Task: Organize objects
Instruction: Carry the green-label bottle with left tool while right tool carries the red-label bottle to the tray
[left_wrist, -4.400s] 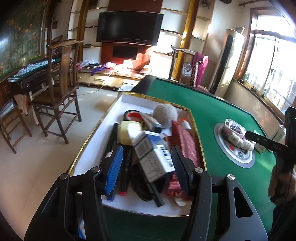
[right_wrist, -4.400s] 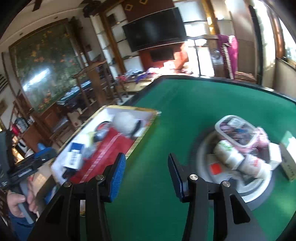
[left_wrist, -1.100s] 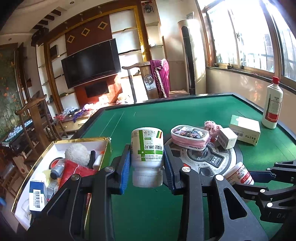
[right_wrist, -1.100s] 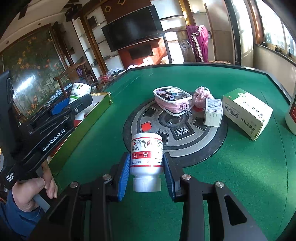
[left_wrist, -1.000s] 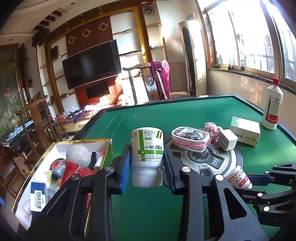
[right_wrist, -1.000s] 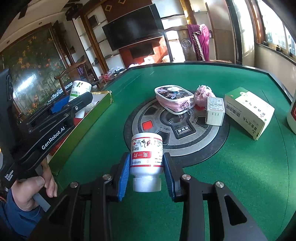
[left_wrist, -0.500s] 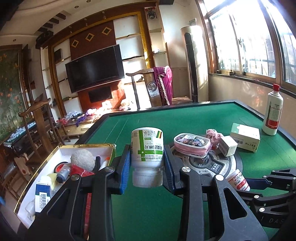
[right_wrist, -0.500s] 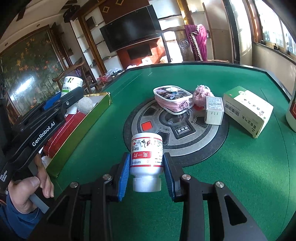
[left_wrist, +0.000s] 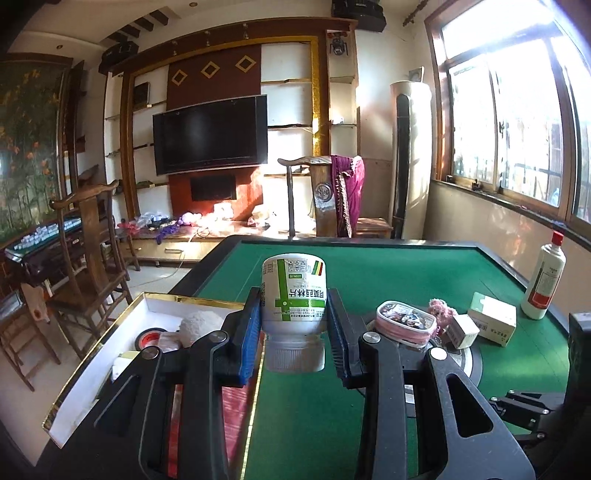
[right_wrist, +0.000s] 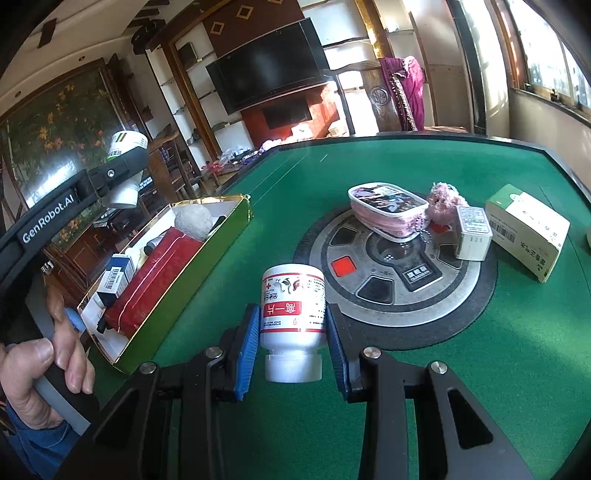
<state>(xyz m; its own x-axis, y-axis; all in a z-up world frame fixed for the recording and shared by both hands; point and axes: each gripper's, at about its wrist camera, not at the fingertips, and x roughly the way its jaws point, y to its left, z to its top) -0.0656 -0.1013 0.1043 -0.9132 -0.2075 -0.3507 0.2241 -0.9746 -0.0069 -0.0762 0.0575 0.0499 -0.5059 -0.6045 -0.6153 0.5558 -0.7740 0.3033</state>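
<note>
Green tabletop; left gripper and right gripper each pinch a bottle beside the box; inverted bottles may slip.

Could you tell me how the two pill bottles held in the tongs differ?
The left bottle has a green-and-white label; the right bottle has a red-and-white one. The left bottle is held up high near the box; the right bottle is low over the green felt. Both are white, cap toward the camera, clamped between blue pads.
</note>
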